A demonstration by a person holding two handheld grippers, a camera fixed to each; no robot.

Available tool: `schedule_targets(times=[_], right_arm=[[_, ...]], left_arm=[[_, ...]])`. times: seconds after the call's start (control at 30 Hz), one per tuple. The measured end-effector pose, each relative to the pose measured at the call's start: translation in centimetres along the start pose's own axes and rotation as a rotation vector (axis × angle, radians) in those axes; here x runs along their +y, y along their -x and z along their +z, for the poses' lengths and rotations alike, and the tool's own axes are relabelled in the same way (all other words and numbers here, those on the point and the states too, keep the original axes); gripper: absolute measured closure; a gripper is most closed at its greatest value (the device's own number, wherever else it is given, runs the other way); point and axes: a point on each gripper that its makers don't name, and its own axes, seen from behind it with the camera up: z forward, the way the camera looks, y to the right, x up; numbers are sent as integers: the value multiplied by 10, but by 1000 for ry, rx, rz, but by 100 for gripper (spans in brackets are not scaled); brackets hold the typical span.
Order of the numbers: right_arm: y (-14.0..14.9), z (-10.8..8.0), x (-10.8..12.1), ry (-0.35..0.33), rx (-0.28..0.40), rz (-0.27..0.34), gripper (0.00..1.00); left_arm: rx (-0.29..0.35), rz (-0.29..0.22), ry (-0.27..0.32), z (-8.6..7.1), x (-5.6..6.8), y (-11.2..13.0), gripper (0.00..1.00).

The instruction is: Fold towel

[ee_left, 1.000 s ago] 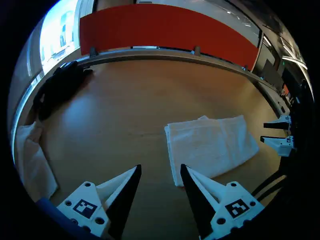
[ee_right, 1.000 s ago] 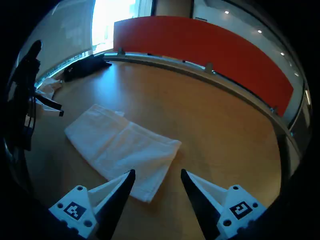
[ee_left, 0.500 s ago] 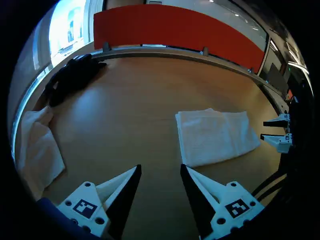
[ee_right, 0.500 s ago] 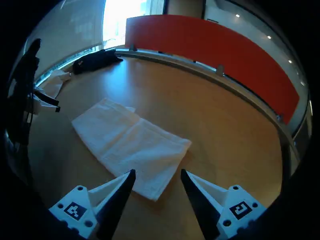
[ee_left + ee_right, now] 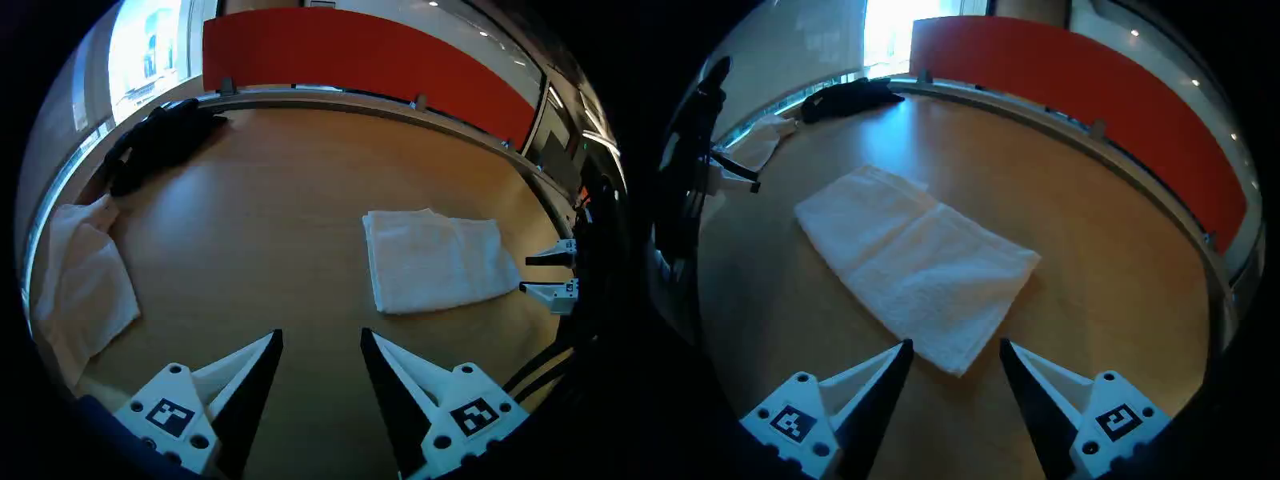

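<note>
A white towel (image 5: 438, 259) lies folded flat on the wooden table (image 5: 264, 208); in the right gripper view the same towel (image 5: 916, 260) stretches from upper left to just ahead of the fingertips. My left gripper (image 5: 320, 340) stands open above bare wood, to the left of and nearer than the towel. My right gripper (image 5: 956, 352) is open too, nothing between its fingers, its tips just short of the towel's near corner. The right gripper (image 5: 538, 274) also shows at the right edge of the left gripper view, beside the towel's end.
A second white cloth (image 5: 80, 280) lies crumpled at the table's left side, and a black garment (image 5: 160, 140) sits at the far left corner. A red panel (image 5: 360, 60) runs along the table's far edge. The left gripper (image 5: 736, 172) shows at far left.
Both grippers have drawn back and shifted, so the towel sits farther from the left gripper's tips and more of the left cloth shows. The towel itself has not moved.
</note>
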Motion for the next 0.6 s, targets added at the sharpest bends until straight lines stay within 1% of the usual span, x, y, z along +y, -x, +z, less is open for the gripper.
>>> schedule_targets(times=[0.2,0.4,0.5,0.6], right_arm=[[14,0,1,-16,-35,-31,31],[18,1,-1,-44,-51,-27,33],[20,2,-1,-52,-57,-19,40],[21,4,-2,-63,-60,-12,48]], left_arm=[[-11,-11,1,-5,-2,8,29],[-18,-5,2,-8,-2,13,29],[-20,-6,2,-10,-2,15,29],[-20,-9,3,-11,-1,16,29]])
